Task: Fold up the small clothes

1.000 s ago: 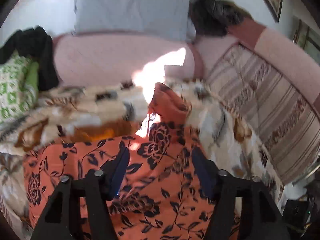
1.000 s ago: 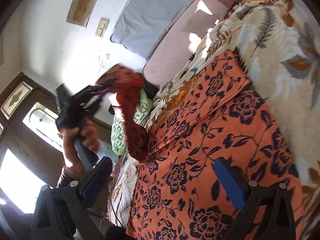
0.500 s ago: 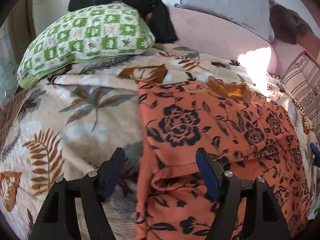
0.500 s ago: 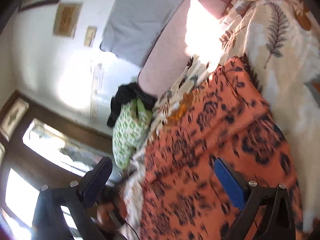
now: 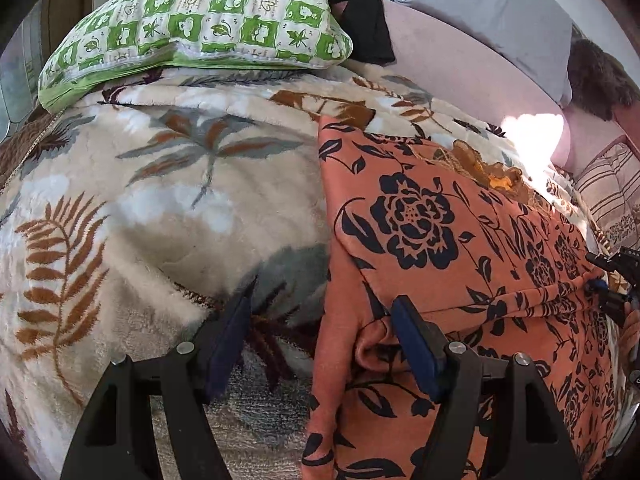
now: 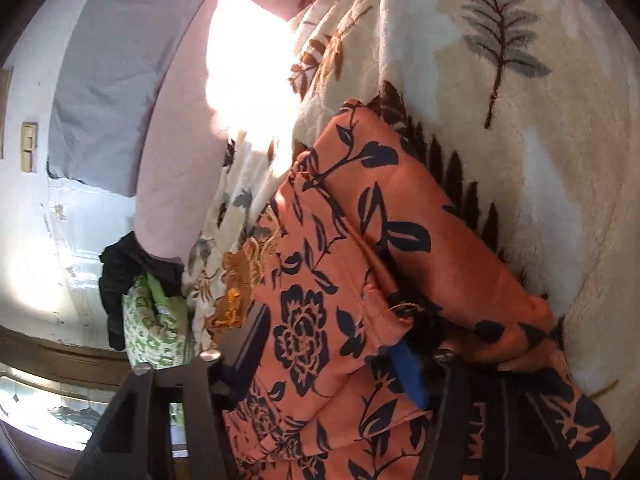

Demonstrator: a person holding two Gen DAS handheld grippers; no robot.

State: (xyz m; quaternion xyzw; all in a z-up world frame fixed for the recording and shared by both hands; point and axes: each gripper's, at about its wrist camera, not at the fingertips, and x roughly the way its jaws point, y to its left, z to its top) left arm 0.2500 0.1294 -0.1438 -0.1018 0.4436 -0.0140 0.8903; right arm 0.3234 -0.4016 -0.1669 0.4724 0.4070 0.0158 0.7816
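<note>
An orange garment with a dark floral print (image 5: 452, 256) lies folded over on a leaf-patterned blanket (image 5: 168, 200). My left gripper (image 5: 324, 340) is open and low at the garment's left edge; its right finger (image 5: 416, 344) rests at a fold and its left finger is over the blanket. In the right wrist view the same garment (image 6: 320, 320) fills the middle. My right gripper (image 6: 332, 344) is open and straddles the garment's folded layers, its blue pad (image 6: 408, 372) against the fabric. The right gripper also shows in the left wrist view (image 5: 616, 276) at the garment's far right edge.
A green and white checked pillow (image 5: 200, 20) lies at the back left with a black cloth (image 5: 360, 20) behind it. A pink sofa back (image 5: 472, 64) and a grey cushion (image 5: 500, 4) stand behind. A striped cushion (image 5: 612, 188) sits at the right.
The left gripper has let go of the raised garment part, which now lies folded over, and has come down at the garment's left edge. The right gripper has moved down onto the garment's right edge.
</note>
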